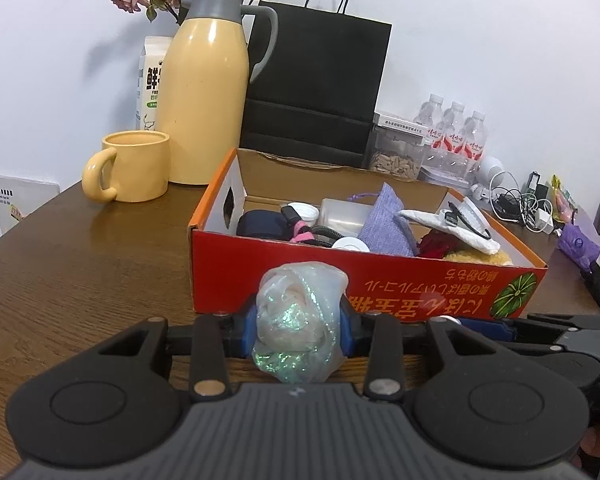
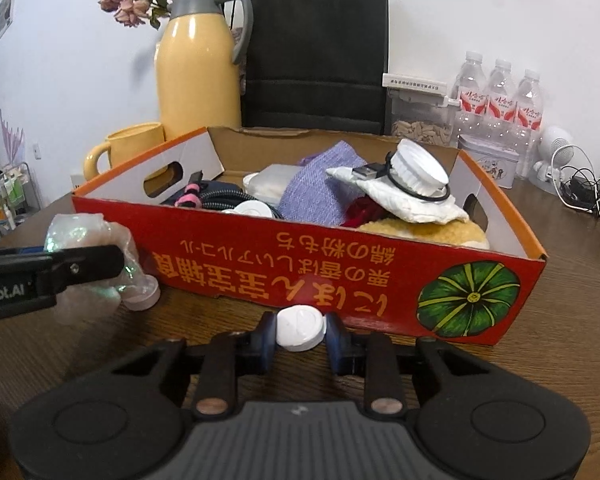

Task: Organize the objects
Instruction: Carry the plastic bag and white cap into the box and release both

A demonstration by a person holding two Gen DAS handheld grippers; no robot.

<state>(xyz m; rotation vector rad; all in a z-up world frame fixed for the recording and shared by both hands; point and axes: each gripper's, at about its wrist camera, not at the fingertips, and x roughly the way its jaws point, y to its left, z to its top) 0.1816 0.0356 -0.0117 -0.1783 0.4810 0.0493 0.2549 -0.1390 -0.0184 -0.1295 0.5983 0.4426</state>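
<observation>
Nearest the left wrist camera, the left gripper (image 1: pixel 300 326) was clenched on a small clear bottle wrapped in iridescent film (image 1: pixel 298 328), its blue pads pressing both sides. In the right wrist view the same bottle (image 2: pixel 100 258) hung just off the desk (image 2: pixel 572 288), long axis tilted, white cap (image 2: pixel 143 298) pointing down and toward the red box (image 2: pixel 340 276); whether the cap touched the desk could not be told. The right gripper (image 2: pixel 300 330) was clamped on a white round cap (image 2: pixel 300 329), a flat disc held by its rim between the blue pads, flat face toward the camera and slightly up; no long axis to record. Both grippers sat at the near edge of the desk, just in front of the box's long front wall, left gripper beside the box's left front corner. The box was open-topped, printed text upside down, green pumpkin graphic (image 2: pixel 469 299) toward its right front corner. Inside: a purple woven pouch (image 2: pixel 312 196), a white padded piece (image 2: pixel 404 200) carrying a white ribbed lid (image 2: pixel 420 174) and a black cable, a yellow fleecy item (image 2: pixel 420 232), a black hose, more white lids. Behind the box toward the far edge: a yellow mug (image 1: pixel 134 170), a yellow thermos jug (image 1: pixel 208 88), a black paper bag (image 1: pixel 316 88), a clear seed container (image 2: pixel 420 120), three water bottles (image 2: pixel 500 100). Tangled cables (image 2: pixel 584 196) lay by the right edge.
</observation>
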